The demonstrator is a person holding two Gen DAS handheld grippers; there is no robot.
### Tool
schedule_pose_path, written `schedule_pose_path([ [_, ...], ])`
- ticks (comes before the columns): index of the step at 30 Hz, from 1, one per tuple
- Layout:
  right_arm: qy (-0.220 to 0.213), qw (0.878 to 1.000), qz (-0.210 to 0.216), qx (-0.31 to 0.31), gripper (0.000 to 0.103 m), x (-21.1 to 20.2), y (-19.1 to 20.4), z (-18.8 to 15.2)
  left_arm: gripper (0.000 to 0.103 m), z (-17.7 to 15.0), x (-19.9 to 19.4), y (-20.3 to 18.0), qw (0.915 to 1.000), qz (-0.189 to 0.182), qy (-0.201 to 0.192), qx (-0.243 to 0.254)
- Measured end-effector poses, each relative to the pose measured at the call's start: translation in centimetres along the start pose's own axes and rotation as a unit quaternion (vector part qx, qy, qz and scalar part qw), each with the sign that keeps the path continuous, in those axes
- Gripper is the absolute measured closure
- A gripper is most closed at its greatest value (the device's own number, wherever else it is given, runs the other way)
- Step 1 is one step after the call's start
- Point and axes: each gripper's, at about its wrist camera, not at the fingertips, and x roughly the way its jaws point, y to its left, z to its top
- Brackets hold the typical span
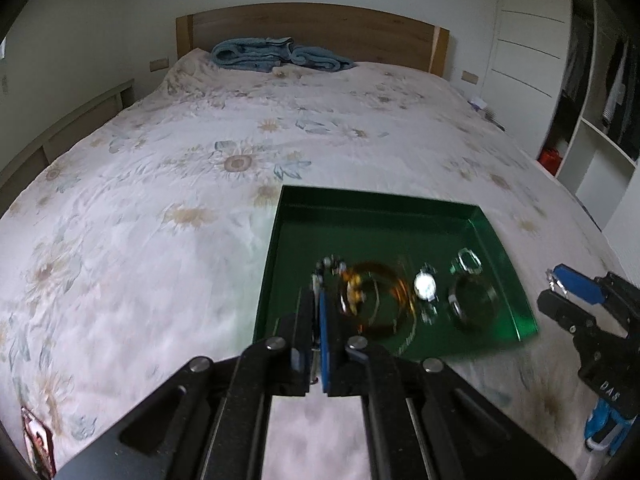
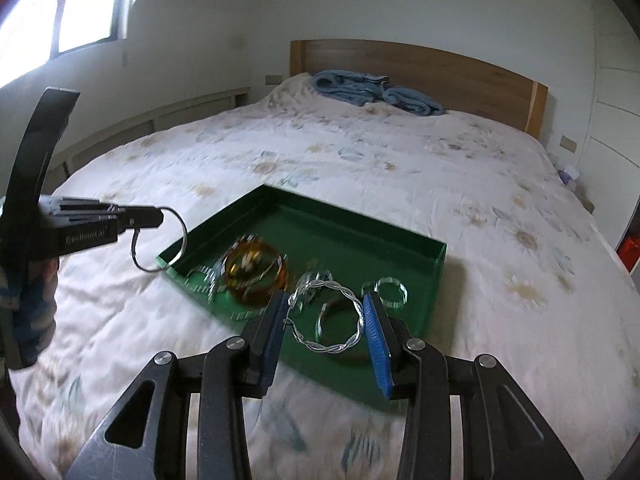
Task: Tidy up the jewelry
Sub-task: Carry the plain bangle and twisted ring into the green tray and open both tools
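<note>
A green tray lies on the bed and holds an amber bangle, a watch and silver rings. My left gripper is shut on a thin silver bangle, held above the tray's left corner. My right gripper holds a twisted silver bangle between its blue pads, above the tray's near edge.
The bed has a floral cover. A blue towel lies by the wooden headboard. A wardrobe with open shelves stands at the right. A window is at the left.
</note>
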Motion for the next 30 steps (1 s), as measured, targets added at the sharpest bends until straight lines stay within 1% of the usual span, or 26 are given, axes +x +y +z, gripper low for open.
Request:
schedule_pose_path([
  [3, -0.001, 1.000, -0.001, 0.013, 0.065, 2.1, -0.5, 1.0, 0.101, 1.2, 1.8, -0.3, 1.0000, 0.003, 0.001, -0.003],
  [7, 0.006, 0.999, -0.005, 0.034, 0.065, 5.5, -1.6, 2.1, 0.101, 2.5, 4.6, -1.0, 0.9999, 0.015, 0.005, 0.006],
  [15, 0.049, 0.997, -0.010, 0.057, 0.065, 10.9, -3.6, 2.6, 0.101, 4.2, 9.0, -1.3, 0.9992, 0.032, 0.016, 0.017],
  [18, 0.074, 0.995, -0.014, 0.062, 0.065, 12.7, -4.1, 2.6, 0.101, 4.2, 10.0, -1.3, 0.9989, 0.037, 0.017, 0.023],
  [22, 0.118, 0.991, -0.028, 0.062, 0.065, 14.9, -4.3, 2.2, 0.101, 4.0, 10.4, -1.8, 0.9988, 0.027, 0.020, 0.035],
  [25, 0.134, 0.989, -0.039, 0.049, 0.064, 15.3, -3.7, 1.7, 0.100, 3.0, 11.6, -1.7, 0.9984, 0.021, 0.042, 0.031],
  [27, 0.145, 0.987, -0.043, 0.046, 0.064, 15.6, -3.6, 1.6, 0.099, 2.0, 12.2, -1.9, 0.9981, 0.006, 0.054, 0.031],
  [28, 0.152, 0.987, -0.043, 0.041, 0.064, 15.7, -3.4, 1.4, 0.099, 1.6, 12.3, -2.2, 0.9977, 0.007, 0.056, 0.037],
  [30, 0.153, 0.986, -0.047, 0.036, 0.064, 15.8, -3.5, 1.3, 0.099, 0.9, 12.5, -2.6, 0.9973, 0.008, 0.058, 0.044],
])
